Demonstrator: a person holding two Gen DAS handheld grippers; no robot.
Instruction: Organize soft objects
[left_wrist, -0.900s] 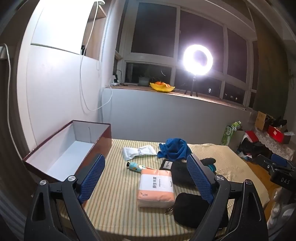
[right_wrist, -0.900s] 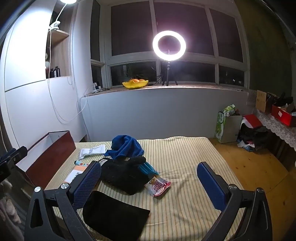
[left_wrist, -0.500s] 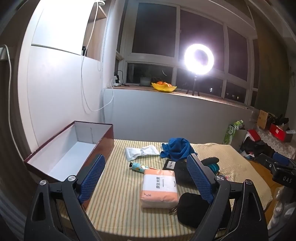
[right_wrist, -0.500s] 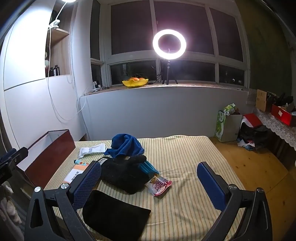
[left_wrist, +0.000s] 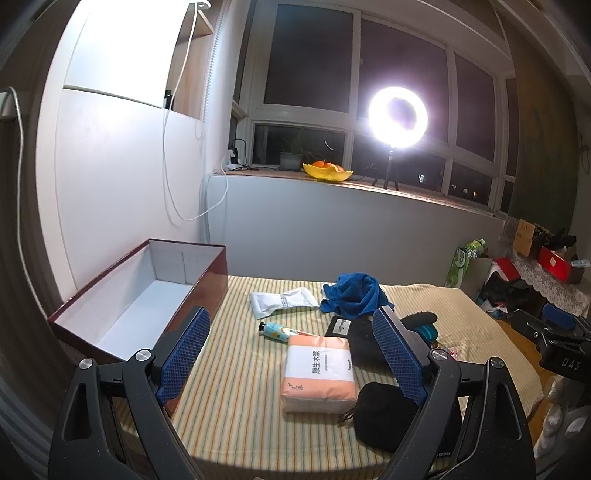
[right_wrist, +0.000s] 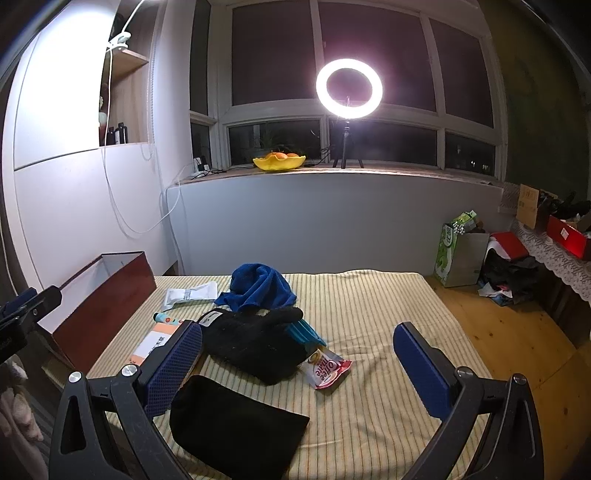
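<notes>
Hovering above the striped desk, the left gripper has its jaws spread wide with nothing between them; the right gripper is equally wide and empty. Only the left view looks down into the open box at middle left, showing its white inside, and shows the whole tissue pack at lower centre with the small tube just above it. The right view sees only the box's dark red outer wall at left, yet it alone shows the black glove entire at centre, touching the red snack packet to its right. Both views show the blue towel, the white pouch left of it, and the black bag near the bottom edge. Compared with the earlier frames, the left view has shifted slightly, so the box and pack sit a little further right; the objects themselves lie as before.
</notes>
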